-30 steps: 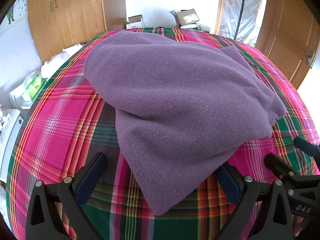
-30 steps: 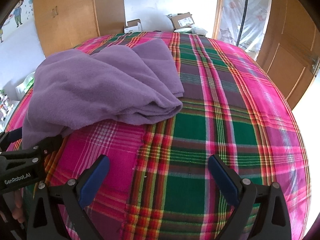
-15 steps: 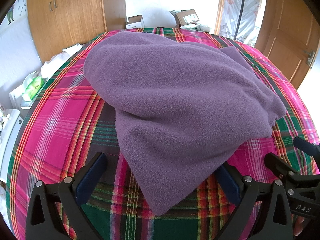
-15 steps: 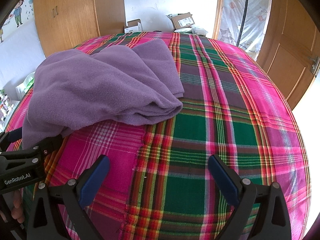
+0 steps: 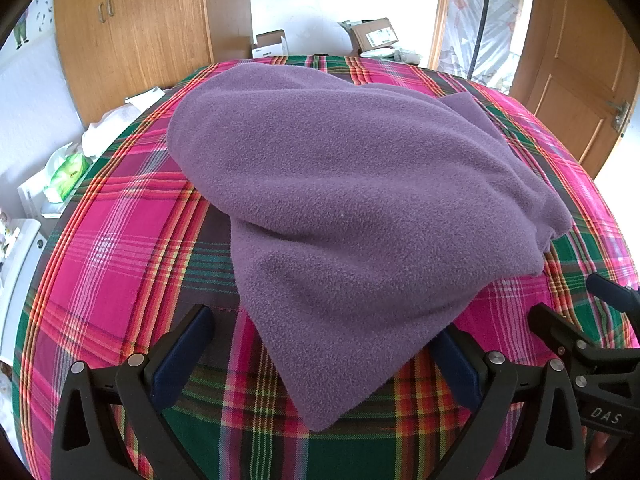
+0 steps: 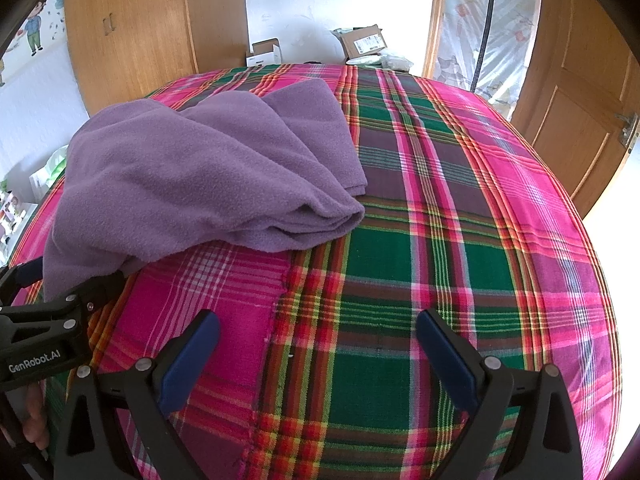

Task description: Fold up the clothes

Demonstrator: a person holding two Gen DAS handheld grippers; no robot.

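This is a bedroom in a home. A bed spread with a pink, green and red plaid cotton cover (image 6: 460, 240) fills most of both views. Behind it stands a tall wooden wardrobe with small metal handles (image 5: 132, 32), and a panelled wooden door with a metal latch (image 6: 580, 120) is at the right. Open cardboard boxes (image 5: 374, 34) sit against the white far wall, and a cartoon figure sticker (image 6: 34, 32) decorates the left wall.
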